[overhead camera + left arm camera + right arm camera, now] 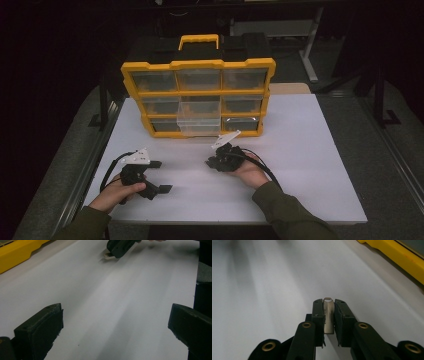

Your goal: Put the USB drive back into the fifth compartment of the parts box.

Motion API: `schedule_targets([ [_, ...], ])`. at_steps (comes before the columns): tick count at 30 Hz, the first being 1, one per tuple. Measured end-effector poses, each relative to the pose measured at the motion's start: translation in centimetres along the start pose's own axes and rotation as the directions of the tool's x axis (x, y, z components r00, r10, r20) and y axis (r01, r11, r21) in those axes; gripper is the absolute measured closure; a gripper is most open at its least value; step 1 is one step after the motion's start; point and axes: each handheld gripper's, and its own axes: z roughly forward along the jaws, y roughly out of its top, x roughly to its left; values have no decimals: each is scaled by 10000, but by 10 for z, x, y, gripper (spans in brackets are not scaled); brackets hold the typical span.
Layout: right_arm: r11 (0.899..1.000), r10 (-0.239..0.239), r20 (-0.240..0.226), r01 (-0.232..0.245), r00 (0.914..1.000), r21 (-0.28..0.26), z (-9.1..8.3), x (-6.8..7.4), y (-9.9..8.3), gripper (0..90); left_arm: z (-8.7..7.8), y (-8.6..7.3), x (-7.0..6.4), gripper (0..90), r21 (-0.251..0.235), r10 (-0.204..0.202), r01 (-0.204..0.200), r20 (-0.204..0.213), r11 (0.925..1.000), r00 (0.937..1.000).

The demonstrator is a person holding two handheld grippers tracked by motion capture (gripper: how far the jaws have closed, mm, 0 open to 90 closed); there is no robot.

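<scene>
The right tool (329, 312) pinches a small metal clip (328, 316) between its jaws above the white table (310, 150); the left tool (160, 176) gapes empty at eight o'clock of the yellow organizer (197, 95).

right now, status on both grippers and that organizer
Left gripper open, empty, low over table. Right gripper shut on metal clip. Organizer upright, middle drawer pulled out. Path clear.
</scene>
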Motion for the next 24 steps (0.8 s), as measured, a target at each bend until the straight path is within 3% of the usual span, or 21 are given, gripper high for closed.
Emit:
schedule_targets([
  [24,9996,178,-264,-172,9995,219,-27,-13,-3,778,1,-2,-1,0,63,-32,32,53,10000,10000],
])
